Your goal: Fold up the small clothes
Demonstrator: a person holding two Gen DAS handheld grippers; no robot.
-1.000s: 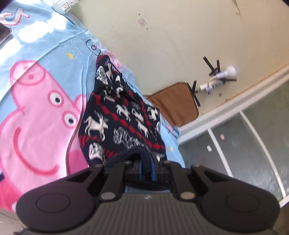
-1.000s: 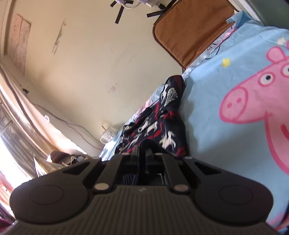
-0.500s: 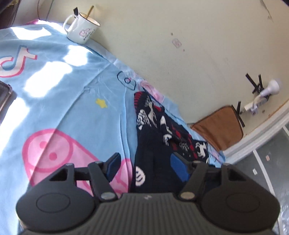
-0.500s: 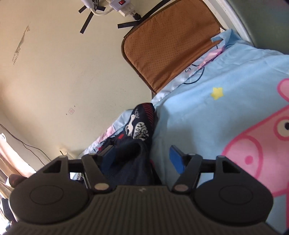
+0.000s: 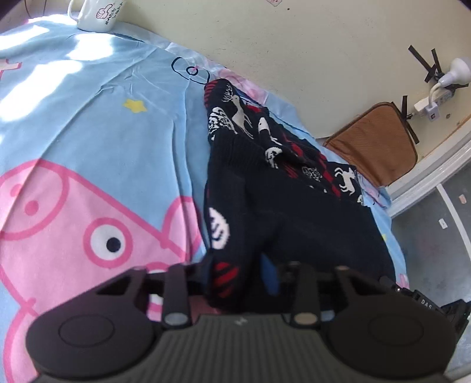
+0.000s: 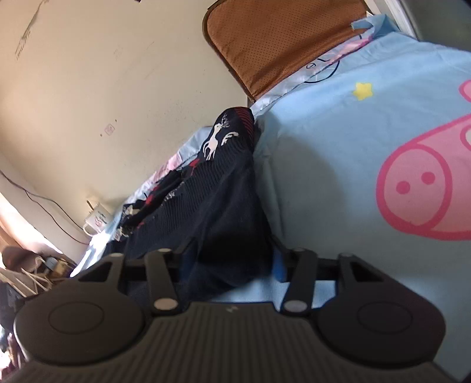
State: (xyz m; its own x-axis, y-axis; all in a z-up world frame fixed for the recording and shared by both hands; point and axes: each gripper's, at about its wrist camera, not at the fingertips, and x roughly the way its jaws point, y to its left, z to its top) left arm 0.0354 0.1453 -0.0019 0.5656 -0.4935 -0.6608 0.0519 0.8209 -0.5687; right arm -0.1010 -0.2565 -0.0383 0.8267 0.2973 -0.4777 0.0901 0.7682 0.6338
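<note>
A navy knitted sweater (image 5: 294, 206) with white reindeer and red bands lies bunched along the far side of a light blue cartoon-pig bedsheet (image 5: 103, 117). My left gripper (image 5: 238, 280) has its jaws closing on a raised fold of the sweater's near edge, and the knit fills the gap between the pads. In the right wrist view the same sweater (image 6: 223, 191) rises from my right gripper (image 6: 232, 268), whose jaws are also closing, with dark fabric pinched between them and a blue pad (image 6: 278, 266) showing at the right.
A white mug (image 5: 97, 13) stands on the sheet near the cream wall. A brown cushion (image 5: 374, 141) leans at the bed's far corner, with a power strip (image 5: 432, 101) taped to the wall above it. Grey floor (image 5: 435, 235) lies beyond the bed's edge.
Both grippers let go of the hem they held, opened wide over the sweater, moved along it and now pinch a new fold at its near edge.
</note>
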